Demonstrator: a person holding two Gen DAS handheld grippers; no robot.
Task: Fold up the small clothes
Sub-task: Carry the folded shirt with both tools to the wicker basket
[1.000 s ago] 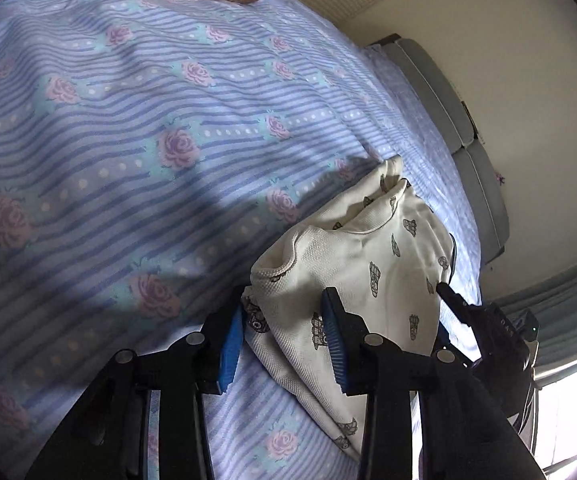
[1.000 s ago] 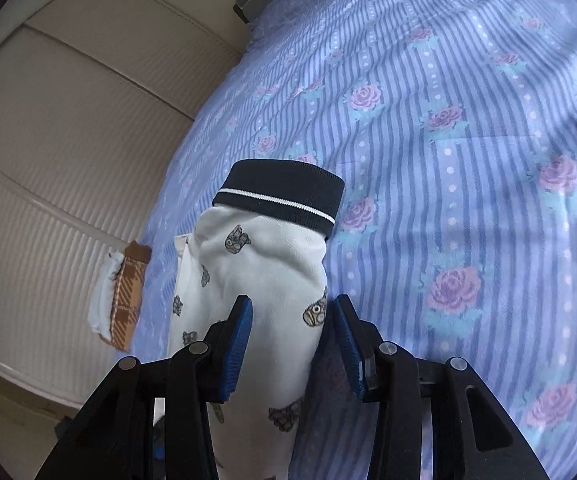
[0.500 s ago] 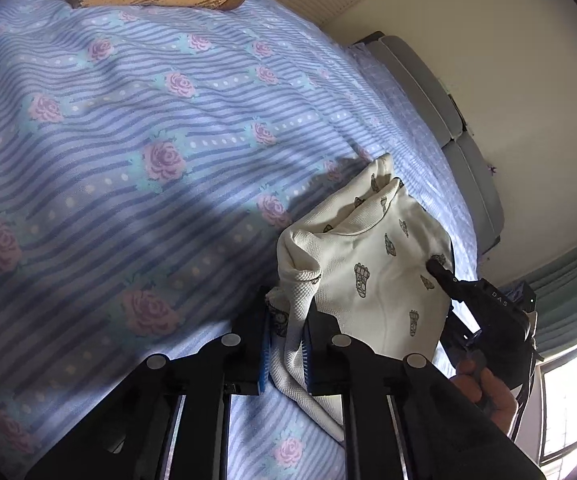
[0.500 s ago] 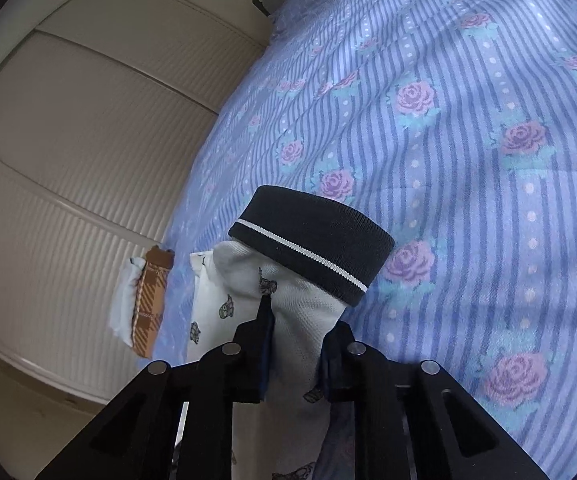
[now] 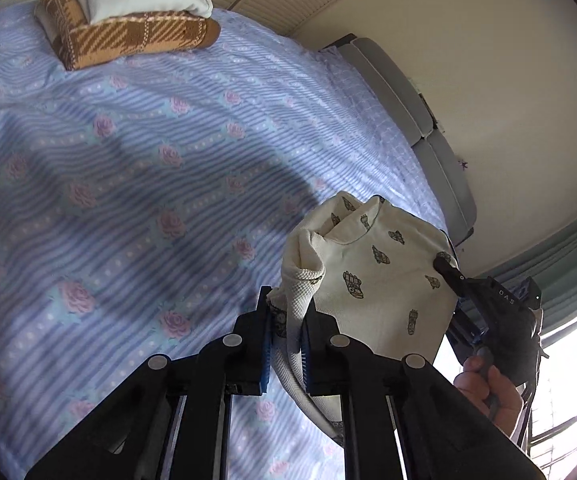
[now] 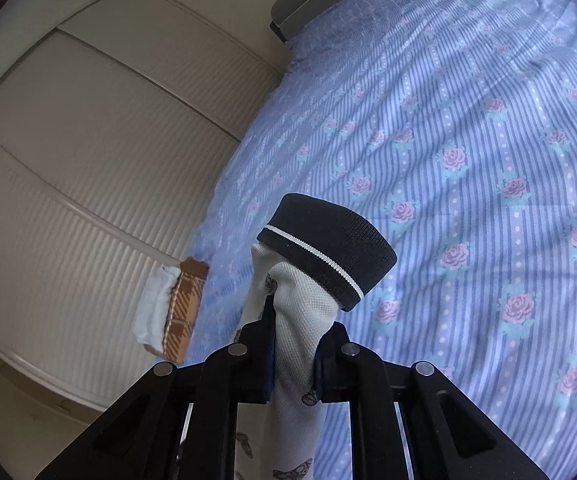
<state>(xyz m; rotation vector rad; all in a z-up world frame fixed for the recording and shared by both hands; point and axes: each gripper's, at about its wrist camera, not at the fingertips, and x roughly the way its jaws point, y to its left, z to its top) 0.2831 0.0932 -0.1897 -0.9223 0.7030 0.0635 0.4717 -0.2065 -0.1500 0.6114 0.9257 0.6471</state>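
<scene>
A small cream garment [image 5: 372, 276] with dark printed figures hangs lifted above the bed. My left gripper [image 5: 286, 336] is shut on its cream waffle-knit edge. My right gripper [image 6: 294, 344] is shut on the same garment [image 6: 296, 320] just below its dark navy cuff [image 6: 328, 248], which has a white stripe and stands above the fingers. In the left wrist view the right gripper [image 5: 464, 292] shows at the garment's far side, held by a hand.
The bed [image 5: 128, 168] has a blue striped sheet with pink roses. A folded pile of brown plaid and white clothes [image 5: 128, 12] lies at its far edge, also in the right wrist view [image 6: 172, 312]. Ribbed closet doors [image 6: 68, 160] and a grey headboard [image 5: 416, 128] border the bed.
Both grippers closed on the garment and lifted it off the sheet. The bed now sits farther below, and the folded pile has come more into view.
</scene>
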